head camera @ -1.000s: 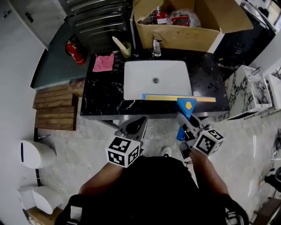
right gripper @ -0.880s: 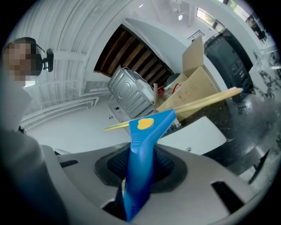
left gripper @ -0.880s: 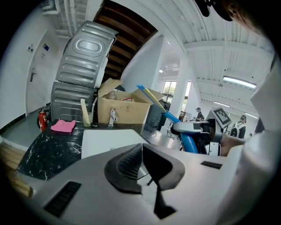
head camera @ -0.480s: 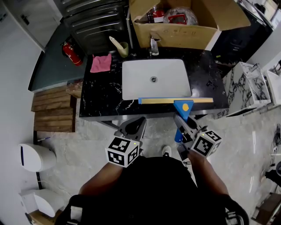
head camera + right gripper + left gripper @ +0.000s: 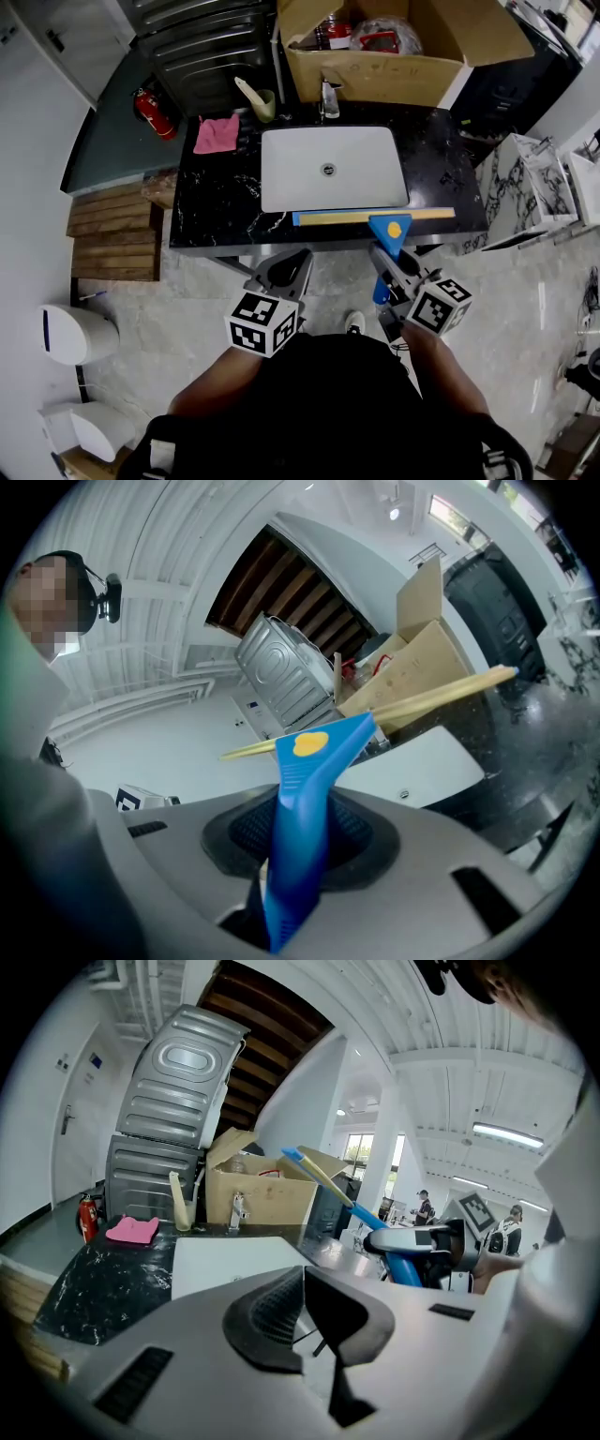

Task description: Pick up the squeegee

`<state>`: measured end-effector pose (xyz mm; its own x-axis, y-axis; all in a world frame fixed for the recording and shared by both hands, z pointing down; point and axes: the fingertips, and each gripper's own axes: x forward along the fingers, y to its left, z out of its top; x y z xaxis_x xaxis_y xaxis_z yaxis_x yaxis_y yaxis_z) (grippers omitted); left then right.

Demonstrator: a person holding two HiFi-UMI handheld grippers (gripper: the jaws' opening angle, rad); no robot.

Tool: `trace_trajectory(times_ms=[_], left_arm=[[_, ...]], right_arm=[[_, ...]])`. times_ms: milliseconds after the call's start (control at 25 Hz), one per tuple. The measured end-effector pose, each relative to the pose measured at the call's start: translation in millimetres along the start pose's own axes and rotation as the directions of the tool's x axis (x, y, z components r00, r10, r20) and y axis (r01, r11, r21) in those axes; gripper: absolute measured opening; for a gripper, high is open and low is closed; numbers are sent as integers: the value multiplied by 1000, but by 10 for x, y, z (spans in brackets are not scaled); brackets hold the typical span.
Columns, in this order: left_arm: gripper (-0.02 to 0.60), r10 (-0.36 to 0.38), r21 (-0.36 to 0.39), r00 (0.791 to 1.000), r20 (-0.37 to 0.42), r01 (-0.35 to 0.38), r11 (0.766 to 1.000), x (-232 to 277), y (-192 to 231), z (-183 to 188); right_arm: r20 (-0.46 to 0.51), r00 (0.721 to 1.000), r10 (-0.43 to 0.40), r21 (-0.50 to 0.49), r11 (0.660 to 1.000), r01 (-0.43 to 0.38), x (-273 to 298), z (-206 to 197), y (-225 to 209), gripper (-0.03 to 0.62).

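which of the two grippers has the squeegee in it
The right gripper, its jaws clamped on the blue handle of the squeegee; the left gripper has its jaws closed on nothing.

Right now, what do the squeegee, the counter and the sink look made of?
Squeegee: handle looks like smooth blue plastic, evenly coloured; its tan blade strip I can't identify. Counter: glossy black stone or imitation, white veining. Sink: smooth white, probably ceramic.
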<state>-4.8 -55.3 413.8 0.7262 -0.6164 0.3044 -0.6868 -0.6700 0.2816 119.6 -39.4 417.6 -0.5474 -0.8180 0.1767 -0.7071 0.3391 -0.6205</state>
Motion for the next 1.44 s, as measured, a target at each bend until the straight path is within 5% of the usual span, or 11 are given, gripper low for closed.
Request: trace_trajectory(times_ms=[1440], left_arm=[[18, -5, -14, 1000, 2, 5, 1000, 66, -52, 33]], right_arm=[[-23, 1000, -17, -82, 997, 15, -20, -15, -13, 107]])
